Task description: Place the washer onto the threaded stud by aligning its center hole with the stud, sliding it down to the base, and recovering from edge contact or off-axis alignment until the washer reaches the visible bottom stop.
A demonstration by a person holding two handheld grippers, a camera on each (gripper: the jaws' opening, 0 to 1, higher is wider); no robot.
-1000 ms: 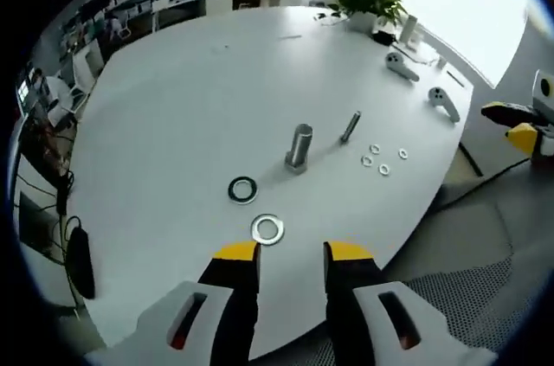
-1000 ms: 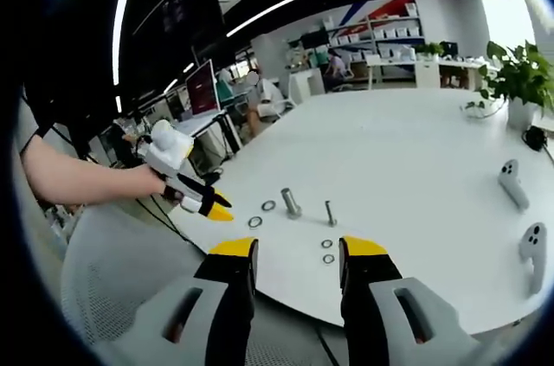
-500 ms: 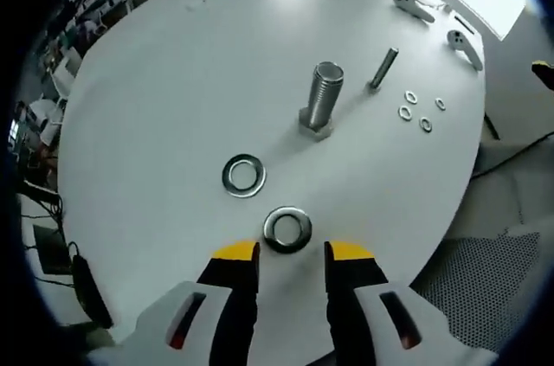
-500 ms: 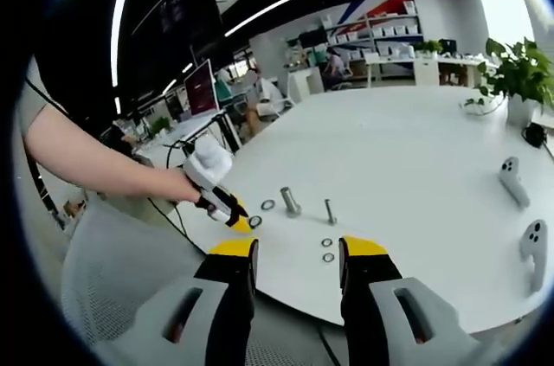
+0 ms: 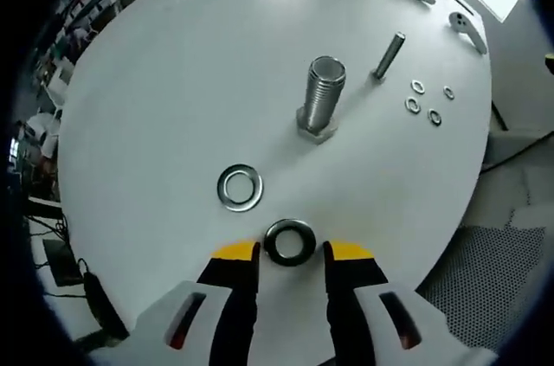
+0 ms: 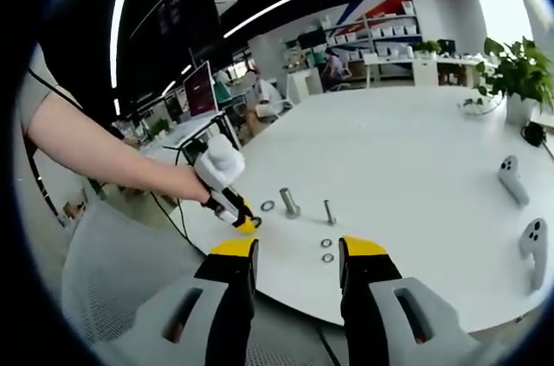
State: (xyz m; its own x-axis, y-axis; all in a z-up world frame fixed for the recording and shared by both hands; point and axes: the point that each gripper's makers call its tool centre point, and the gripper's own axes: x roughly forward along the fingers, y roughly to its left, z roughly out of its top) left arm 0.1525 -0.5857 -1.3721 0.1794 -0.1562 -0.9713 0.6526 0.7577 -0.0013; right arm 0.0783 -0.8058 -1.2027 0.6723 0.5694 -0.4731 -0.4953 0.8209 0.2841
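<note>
A large threaded stud (image 5: pixel 321 99) stands upright on its hex base on the white round table (image 5: pixel 173 80). Two large steel washers lie flat in front of it: one (image 5: pixel 240 187) to the left, the other (image 5: pixel 289 240) right between the yellow tips of my left gripper (image 5: pixel 291 251), which is open around it. In the right gripper view the stud (image 6: pixel 289 202) is small and far, and the left gripper (image 6: pixel 244 223) is held by a hand at the table edge. My right gripper (image 6: pixel 295 247) hangs open and empty off the table's near edge.
A thinner bolt (image 5: pixel 388 56) stands right of the stud, with several small washers (image 5: pixel 423 102) beside it. Two white controllers (image 5: pixel 443 3) lie at the far edge. A potted plant (image 6: pixel 519 80) stands at the back right. A mesh chair (image 5: pixel 485 288) sits below the table edge.
The left gripper has come down and forward, so the near washer now sits between its open tips. The right gripper has stayed still.
</note>
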